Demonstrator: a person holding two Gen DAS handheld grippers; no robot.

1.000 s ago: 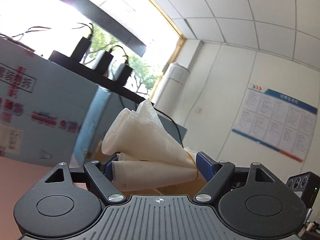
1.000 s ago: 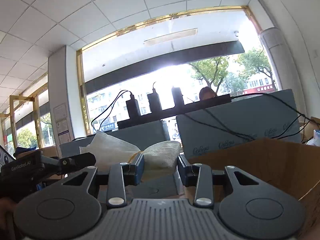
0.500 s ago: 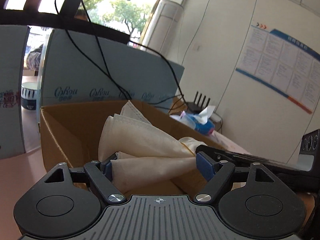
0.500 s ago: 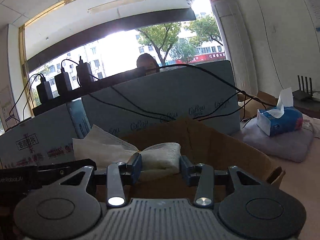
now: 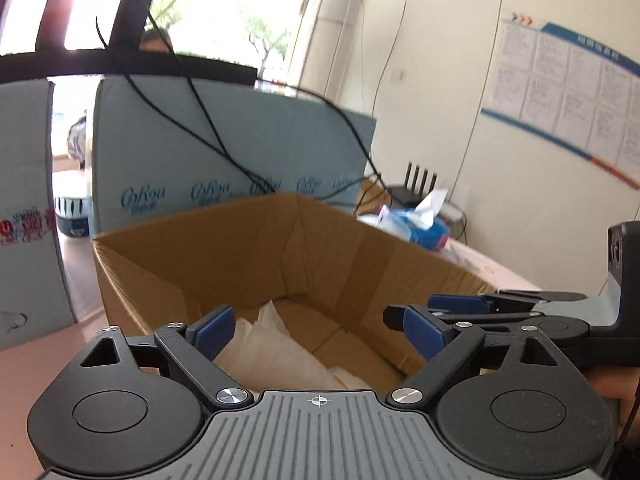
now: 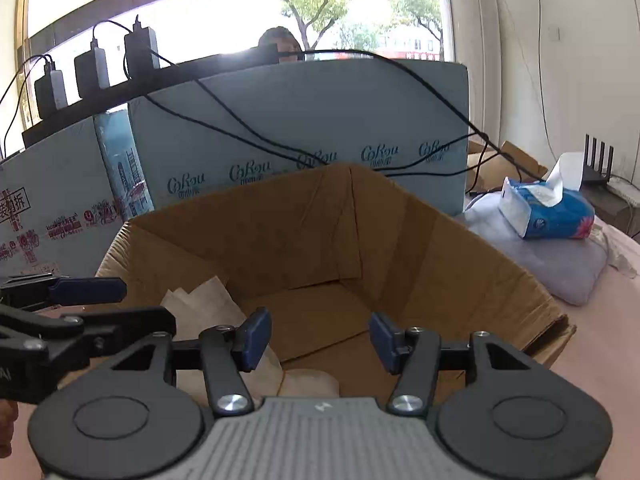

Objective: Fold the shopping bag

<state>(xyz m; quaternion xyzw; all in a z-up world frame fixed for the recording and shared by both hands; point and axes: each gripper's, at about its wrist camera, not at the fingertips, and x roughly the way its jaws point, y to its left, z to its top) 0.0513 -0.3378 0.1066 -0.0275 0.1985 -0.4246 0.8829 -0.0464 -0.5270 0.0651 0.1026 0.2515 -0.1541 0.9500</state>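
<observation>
Released since the earlier frame, the folded cream shopping bag (image 5: 276, 350) now lies on the floor of the cardboard box (image 5: 200, 256), toward its near left corner. Left gripper (image 5: 318, 330) and right gripper (image 6: 318, 338) hover above the near rim, fingers apart and opening, empty.

Cardboard box (image 6: 460, 248) on pink table (image 6: 600, 320)

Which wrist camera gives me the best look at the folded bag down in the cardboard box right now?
Left wrist view: the folded bag lies in the cardboard box, broad and unobstructed between the opening left claw fingers. In the right wrist view the bag sits partly behind both claws.
</observation>
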